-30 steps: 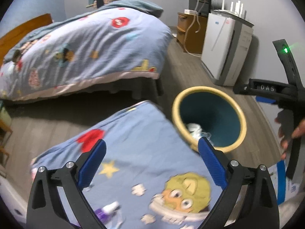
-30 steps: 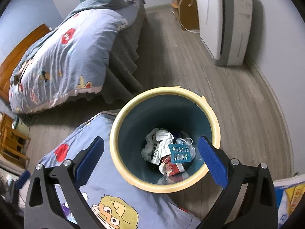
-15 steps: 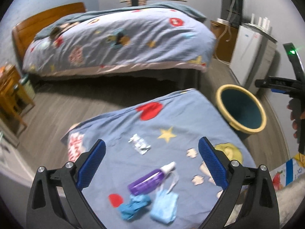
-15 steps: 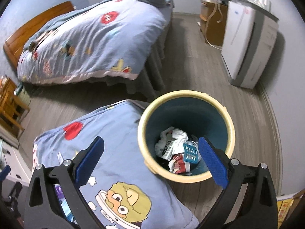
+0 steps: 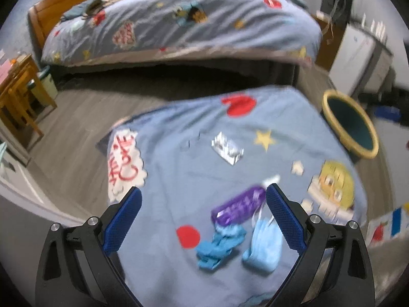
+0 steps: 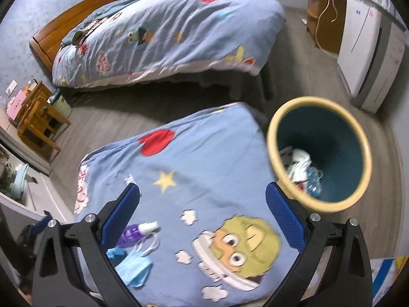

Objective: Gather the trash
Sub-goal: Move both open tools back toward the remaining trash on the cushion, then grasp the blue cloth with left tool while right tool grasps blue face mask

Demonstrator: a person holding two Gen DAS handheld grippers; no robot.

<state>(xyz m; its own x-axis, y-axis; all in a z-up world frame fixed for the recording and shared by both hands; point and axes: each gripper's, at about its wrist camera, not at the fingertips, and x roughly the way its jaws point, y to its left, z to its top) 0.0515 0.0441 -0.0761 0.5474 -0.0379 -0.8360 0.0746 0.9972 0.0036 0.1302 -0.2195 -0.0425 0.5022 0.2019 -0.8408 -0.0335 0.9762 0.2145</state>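
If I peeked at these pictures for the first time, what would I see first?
Probably the bright blue cartoon blanket in the middle, with its big yellow character and red heart. On its near end lie a purple bottle, a blue face mask, a crumpled blue glove and a silvery wrapper. To the right stands a yellow-rimmed bin with trash already inside.
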